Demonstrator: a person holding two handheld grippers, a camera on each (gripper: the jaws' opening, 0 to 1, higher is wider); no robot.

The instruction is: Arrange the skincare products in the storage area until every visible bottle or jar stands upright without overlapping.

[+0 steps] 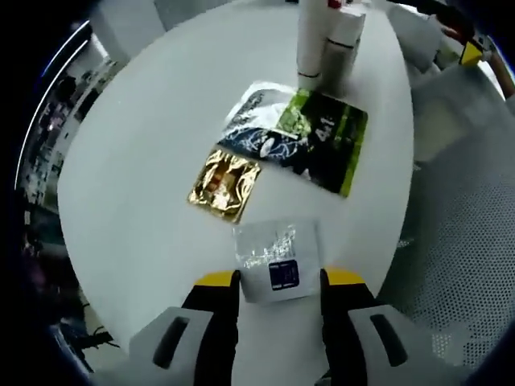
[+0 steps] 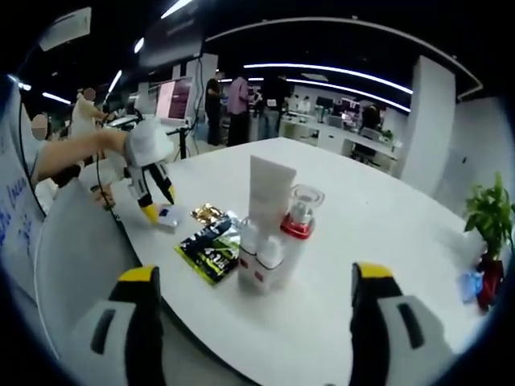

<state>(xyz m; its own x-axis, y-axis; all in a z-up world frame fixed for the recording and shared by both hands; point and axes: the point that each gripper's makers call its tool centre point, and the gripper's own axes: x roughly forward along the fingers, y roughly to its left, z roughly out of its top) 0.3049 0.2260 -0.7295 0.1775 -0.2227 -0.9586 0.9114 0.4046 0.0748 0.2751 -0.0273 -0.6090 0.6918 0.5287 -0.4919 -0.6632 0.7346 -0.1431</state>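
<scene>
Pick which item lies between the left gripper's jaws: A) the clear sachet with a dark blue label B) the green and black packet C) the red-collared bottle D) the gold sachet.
A: in the left gripper view, the left gripper brackets the clear sachet, jaws on either side.

My left gripper (image 1: 280,279) is over the near edge of the table (image 1: 137,169), its tips either side of a small sachet (image 1: 276,259) lying flat there. Just beyond it toward the table's middle lies a foil sachet (image 1: 224,183), and past that two larger packets (image 1: 302,138) overlap each other. Behind them, toward the far edge, the tube (image 1: 311,40) and bottles (image 1: 344,42) stand upright, bunched and touching. From my right gripper (image 2: 253,301), the upright cluster (image 2: 272,229) is ahead, flat packets (image 2: 208,245) to its left.
</scene>
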